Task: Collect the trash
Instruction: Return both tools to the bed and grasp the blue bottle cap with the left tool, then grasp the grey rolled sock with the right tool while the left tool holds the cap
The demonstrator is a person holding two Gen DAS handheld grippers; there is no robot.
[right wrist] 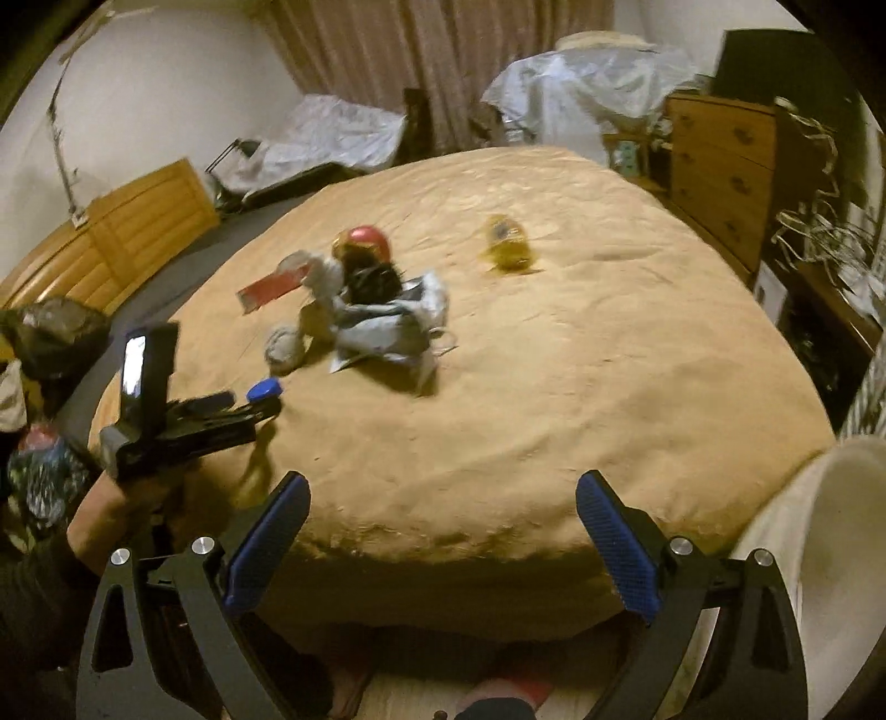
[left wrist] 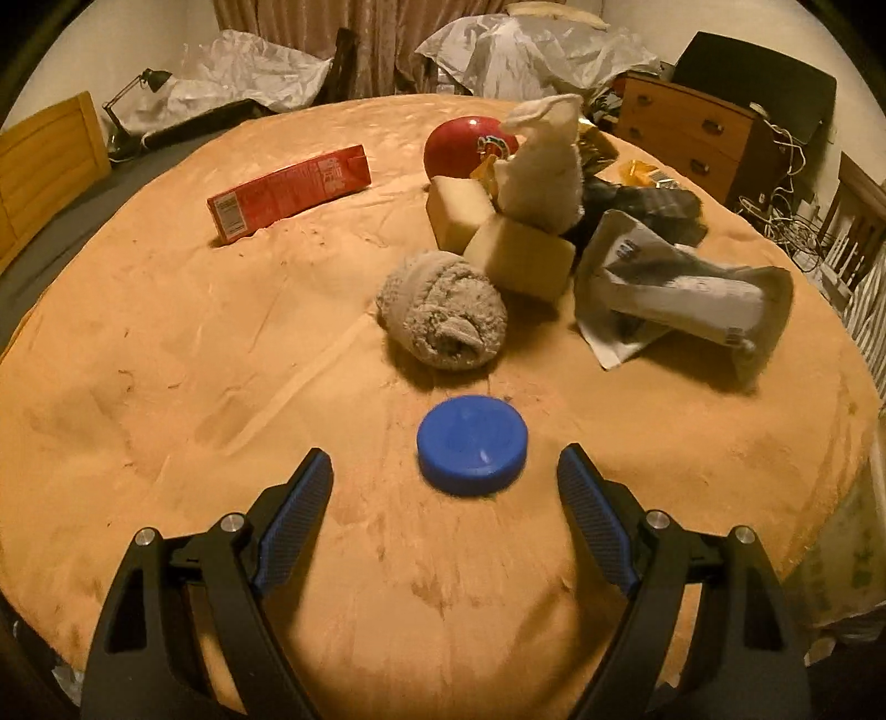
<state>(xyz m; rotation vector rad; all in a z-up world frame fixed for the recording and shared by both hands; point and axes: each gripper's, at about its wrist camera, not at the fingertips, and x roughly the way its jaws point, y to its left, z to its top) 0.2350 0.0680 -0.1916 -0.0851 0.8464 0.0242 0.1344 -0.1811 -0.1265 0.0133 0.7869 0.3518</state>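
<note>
A blue plastic lid (left wrist: 472,445) lies flat on the tan blanket (left wrist: 194,360), just ahead of my open, empty left gripper (left wrist: 444,468). Beyond it are a rolled grey towel (left wrist: 443,310), two yellow sponges (left wrist: 520,260), a white cloth (left wrist: 545,166), a crumpled grey wrapper (left wrist: 681,293), a red carton (left wrist: 288,191) and a red ball (left wrist: 470,144). My right gripper (right wrist: 443,495) is open and empty above the blanket's near edge. In the right wrist view the left gripper (right wrist: 266,407) sits beside the blue lid (right wrist: 263,391), with the pile (right wrist: 382,327) beyond.
A yellow packet (right wrist: 506,243) lies apart on the blanket farther back. A white bin rim (right wrist: 830,531) is at the lower right. A wooden dresser (right wrist: 720,166) stands at the right, a wooden board (right wrist: 111,243) at the left. Plastic sheeting (left wrist: 526,50) lies behind.
</note>
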